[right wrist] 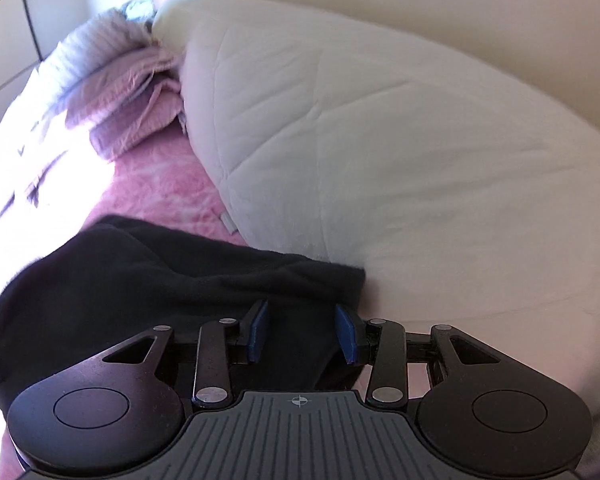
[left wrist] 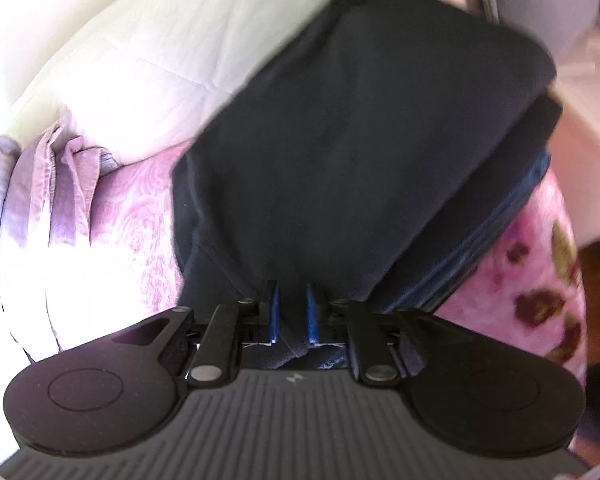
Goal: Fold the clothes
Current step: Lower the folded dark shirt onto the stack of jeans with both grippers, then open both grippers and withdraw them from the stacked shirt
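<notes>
The left gripper (left wrist: 292, 312) tilts steeply down, its blue pads pinched on an edge of the black garment (left wrist: 352, 152), which lies folded on the pink floral bedspread (left wrist: 540, 280). The right gripper (right wrist: 304, 332) angles down over the garment's far end, jaws parted, apparently gripping nothing. A white quilted duvet (right wrist: 380, 140) bulks just right; crumpled lilac bedding (right wrist: 128, 112) lies far left.

person (left wrist: 548, 4) blurred — perhaps seated, edge-cropped
</notes>
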### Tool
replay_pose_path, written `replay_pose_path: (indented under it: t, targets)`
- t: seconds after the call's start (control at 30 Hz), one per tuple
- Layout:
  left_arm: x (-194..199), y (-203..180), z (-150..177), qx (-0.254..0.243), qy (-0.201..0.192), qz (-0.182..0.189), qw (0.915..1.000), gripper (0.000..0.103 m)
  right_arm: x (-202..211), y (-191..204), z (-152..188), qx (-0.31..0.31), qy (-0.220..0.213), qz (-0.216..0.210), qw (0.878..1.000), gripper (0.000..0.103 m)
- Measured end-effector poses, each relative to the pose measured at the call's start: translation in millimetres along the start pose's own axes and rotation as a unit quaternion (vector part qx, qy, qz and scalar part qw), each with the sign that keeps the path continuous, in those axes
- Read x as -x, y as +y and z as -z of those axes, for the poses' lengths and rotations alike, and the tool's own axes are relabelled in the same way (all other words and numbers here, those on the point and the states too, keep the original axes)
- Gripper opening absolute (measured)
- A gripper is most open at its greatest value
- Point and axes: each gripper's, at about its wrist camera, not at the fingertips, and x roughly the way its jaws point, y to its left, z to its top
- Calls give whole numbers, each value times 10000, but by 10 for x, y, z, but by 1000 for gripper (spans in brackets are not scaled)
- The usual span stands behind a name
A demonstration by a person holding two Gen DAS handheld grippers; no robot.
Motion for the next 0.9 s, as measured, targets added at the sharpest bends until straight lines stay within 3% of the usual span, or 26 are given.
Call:
replay_pose_path:
  t: [0.17,0.3,0.4,0.6,0.7,0.83,0.9]
  targets:
    - [42,278,-106,616,-337,-67,9975,14,455,189,197,-47,-395,-191,9990,40]
    - [-311,449,-127,908,-71,14,9958,14,493,432,588,234,-39,-477,9986,40]
    - [-360,501,-113,892,-4,53,9960,14,472,456,847,366,185,-354,9985,40]
    - [-119,487,-4,1105,-179,12,9937,15,876,610,943,386,-157,-374,9984,40]
    - [-249,431,147,1176,178,104,9928,16,824,804,1140,714,97,-383,9967,40]
    - [-213,380,161,1097,188,43,9938,16,785,801,1242,494,117,-344,9981,40]
    - [-139,356,189,1168,193,-8,9930,21,855,801,1213,311,61,-329,9990,40]
